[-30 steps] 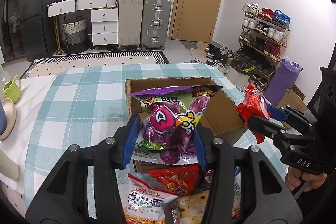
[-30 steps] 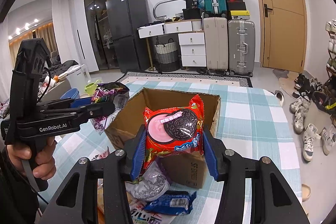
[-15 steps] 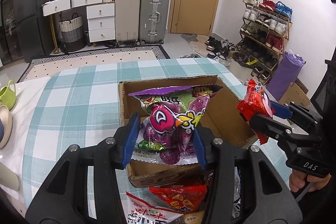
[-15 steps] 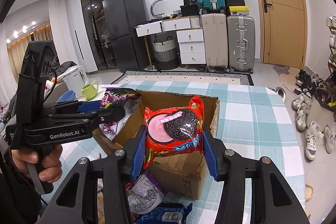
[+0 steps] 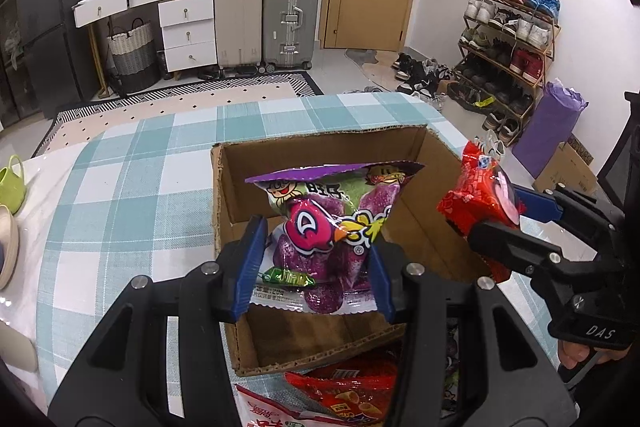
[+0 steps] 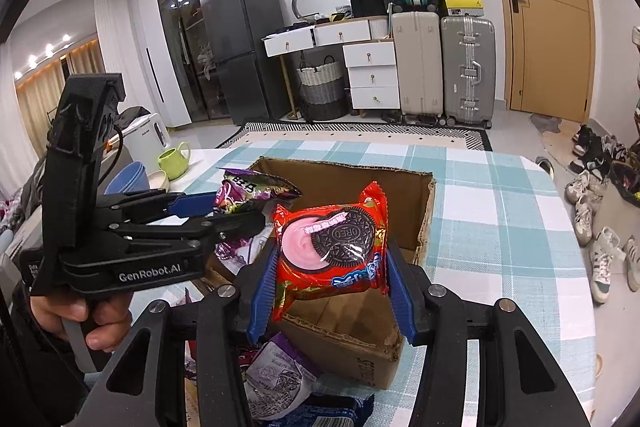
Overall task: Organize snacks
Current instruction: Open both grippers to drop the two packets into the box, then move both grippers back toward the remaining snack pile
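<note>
Teal-and-white checked tablecloth (image 5: 120, 195) under a brown cardboard box (image 5: 432, 227); above the box, a purple packet (image 5: 332, 227) and a red Oreo packet (image 6: 332, 243) between blue pads (image 6: 266, 291)

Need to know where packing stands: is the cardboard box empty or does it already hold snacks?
Apparently empty: the cardboard box shows only bare brown floor and walls in the left wrist view, though the held purple snack bag hides part of it.

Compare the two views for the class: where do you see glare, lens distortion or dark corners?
Left wrist view: glare streaks on the purple snack bag; door frame bows, corners are black. Right wrist view: highlights on the red Oreo pack, ceiling lights flare at left, suitcases lean, same dark rim.
</note>
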Available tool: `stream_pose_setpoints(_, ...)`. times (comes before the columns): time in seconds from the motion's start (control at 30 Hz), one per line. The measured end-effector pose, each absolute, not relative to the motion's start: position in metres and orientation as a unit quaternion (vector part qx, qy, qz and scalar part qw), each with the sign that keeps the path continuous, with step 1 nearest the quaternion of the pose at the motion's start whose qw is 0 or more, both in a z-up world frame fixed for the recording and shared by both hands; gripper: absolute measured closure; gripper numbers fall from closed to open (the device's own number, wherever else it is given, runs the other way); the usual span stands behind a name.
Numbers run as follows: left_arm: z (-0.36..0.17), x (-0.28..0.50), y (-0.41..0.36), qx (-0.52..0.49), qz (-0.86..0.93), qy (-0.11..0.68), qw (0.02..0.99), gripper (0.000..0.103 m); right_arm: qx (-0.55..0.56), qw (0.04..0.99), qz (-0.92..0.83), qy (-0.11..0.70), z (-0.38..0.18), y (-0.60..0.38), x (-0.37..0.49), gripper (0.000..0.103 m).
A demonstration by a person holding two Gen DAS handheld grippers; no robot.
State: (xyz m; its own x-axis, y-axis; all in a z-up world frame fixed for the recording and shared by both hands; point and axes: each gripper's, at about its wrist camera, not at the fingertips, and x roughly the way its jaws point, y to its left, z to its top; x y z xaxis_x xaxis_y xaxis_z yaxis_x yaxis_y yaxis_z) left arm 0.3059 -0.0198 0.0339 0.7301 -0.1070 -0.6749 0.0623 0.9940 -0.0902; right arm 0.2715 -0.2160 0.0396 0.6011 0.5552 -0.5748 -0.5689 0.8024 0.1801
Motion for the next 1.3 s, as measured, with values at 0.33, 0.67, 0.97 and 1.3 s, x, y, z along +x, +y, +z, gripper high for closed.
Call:
stream_pose_setpoints(0.33, 0.028, 0.306, -0.018, -0.034, -0.043, 0.383, 0.922, 0.052, -0.002, 0.904, 0.306, 0.298, 0.05, -0.22, 0.262, 0.025)
stream_pose_setpoints(0.67, 0.052, 0.262, -0.005, -0.041, -0.035, 0.361, 0.931, 0.001, 0.002, 0.915, 0.27, 0.301, 0.051, -0.245, 0.238, 0.001)
stream_pose_setpoints(0.97, 0.051, 0.204, 0.011, -0.055, -0.014, 0.363, 0.93, 0.001, -0.007, 0.907, 0.263, 0.329, 0.041, -0.253, 0.201, 0.001)
stream_pose_setpoints(1.3, 0.044, 0.143, 0.024, -0.071, 0.013, 0.366, 0.928, 0.001, -0.001, 0.898, 0.26, 0.354, 0.025, -0.257, 0.166, 0.001)
